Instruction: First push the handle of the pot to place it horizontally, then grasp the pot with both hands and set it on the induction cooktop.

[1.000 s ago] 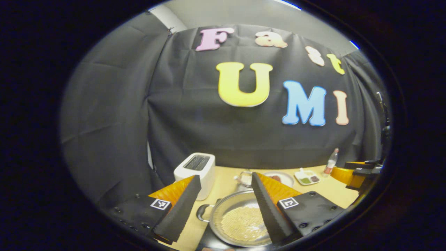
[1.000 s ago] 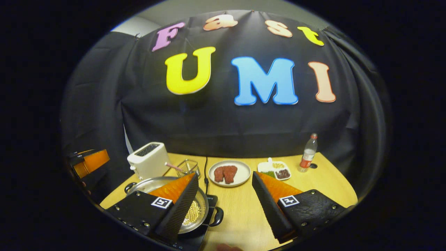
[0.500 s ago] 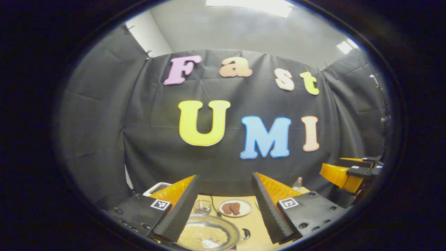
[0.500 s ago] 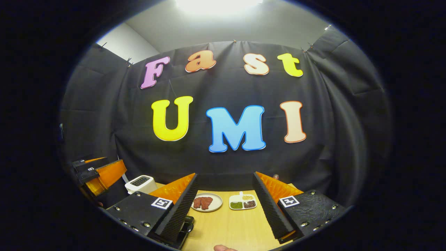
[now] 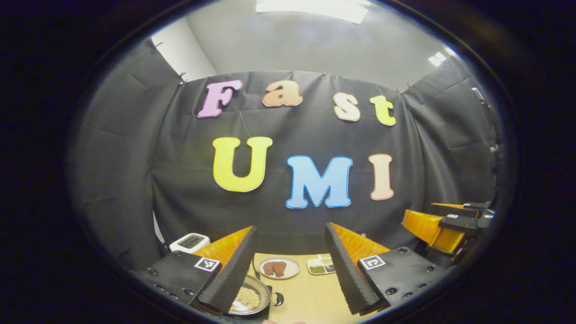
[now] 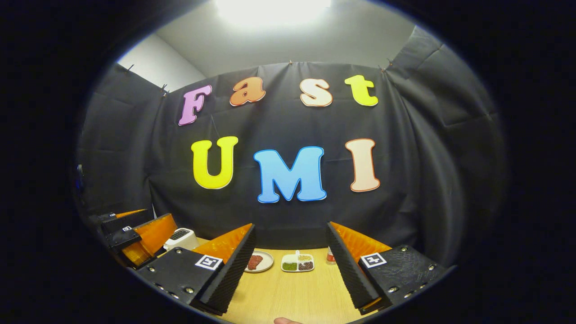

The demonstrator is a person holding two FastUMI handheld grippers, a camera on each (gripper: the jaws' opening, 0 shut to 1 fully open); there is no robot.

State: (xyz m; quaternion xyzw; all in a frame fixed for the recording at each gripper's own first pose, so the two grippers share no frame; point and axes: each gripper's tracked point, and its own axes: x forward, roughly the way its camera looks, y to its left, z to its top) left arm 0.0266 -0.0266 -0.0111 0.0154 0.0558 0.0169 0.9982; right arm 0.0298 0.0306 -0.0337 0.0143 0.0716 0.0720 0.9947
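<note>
Pot: the pot (image 5: 249, 299) sits low in the left gripper view, partly hidden behind the left finger, pale grains inside, one dark loop handle (image 5: 278, 299) sticking out level toward the bare wood; it appears to rest on a dark slab, likely the induction cooktop (image 5: 265, 312), though too little of that shows to be sure
Left hand-held gripper (image 5: 288, 270): fingers spread wide with nothing between them, raised and pointed at the booth wall, well above the pot; this reads as hands drawn back from a pot already set down
Right hand-held gripper (image 6: 288, 270): likewise spread and empty, held high over the tabletop (image 6: 292, 292); it also shows at the right edge of the left gripper view (image 5: 443, 225), well apart from the left one
Task stage: judged near its end, since neither tool touches the pot
Far row: toaster (image 5: 189, 242), plate of meat (image 5: 279, 268) and divided dish (image 5: 320, 266) stand along the back near the wall, with a bottle (image 6: 330, 256) half hidden by the right finger
Open room: a bare stretch of wood lies between the pot and the plates, so both tools can pull away freely
Edges: the handle sits near the cooktop's side; the near tabletop edge is cut off from sight
</note>
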